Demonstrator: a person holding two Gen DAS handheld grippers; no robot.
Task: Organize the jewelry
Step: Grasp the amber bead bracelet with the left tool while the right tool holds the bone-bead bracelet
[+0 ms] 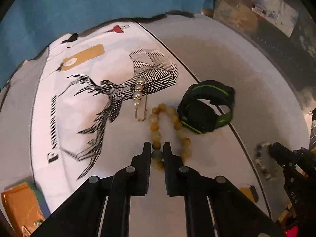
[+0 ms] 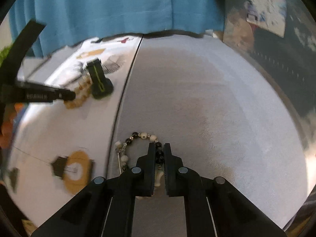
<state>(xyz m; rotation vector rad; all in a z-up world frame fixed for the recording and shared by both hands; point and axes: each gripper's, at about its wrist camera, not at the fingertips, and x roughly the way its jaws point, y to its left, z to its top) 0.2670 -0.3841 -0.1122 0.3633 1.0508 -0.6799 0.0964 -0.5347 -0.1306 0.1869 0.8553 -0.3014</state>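
My left gripper (image 1: pixel 157 148) is shut on a yellow stone bead bracelet (image 1: pixel 169 130), which lies on a white printed cloth (image 1: pixel 79 102). A black and green watch (image 1: pixel 207 108) stands just right of the beads, and a pearl safety-pin brooch (image 1: pixel 139 96) lies just left of them. My right gripper (image 2: pixel 159 149) is shut on a black and white bead bracelet (image 2: pixel 138 144) over the grey cloth (image 2: pixel 217 108). It also shows in the left wrist view (image 1: pixel 262 158), at the right. The left gripper (image 2: pixel 69 95), the watch (image 2: pixel 98 81) and the yellow beads (image 2: pixel 81 96) show in the right wrist view, far left.
A blue curtain (image 1: pixel 98 2) hangs behind the table. Brown paper tags (image 1: pixel 83 57) lie on the printed cloth, and one (image 2: pixel 77 169) lies near my right gripper. An orange box (image 1: pixel 19 205) sits at the near left. Dark clutter (image 1: pixel 276 29) fills the far right.
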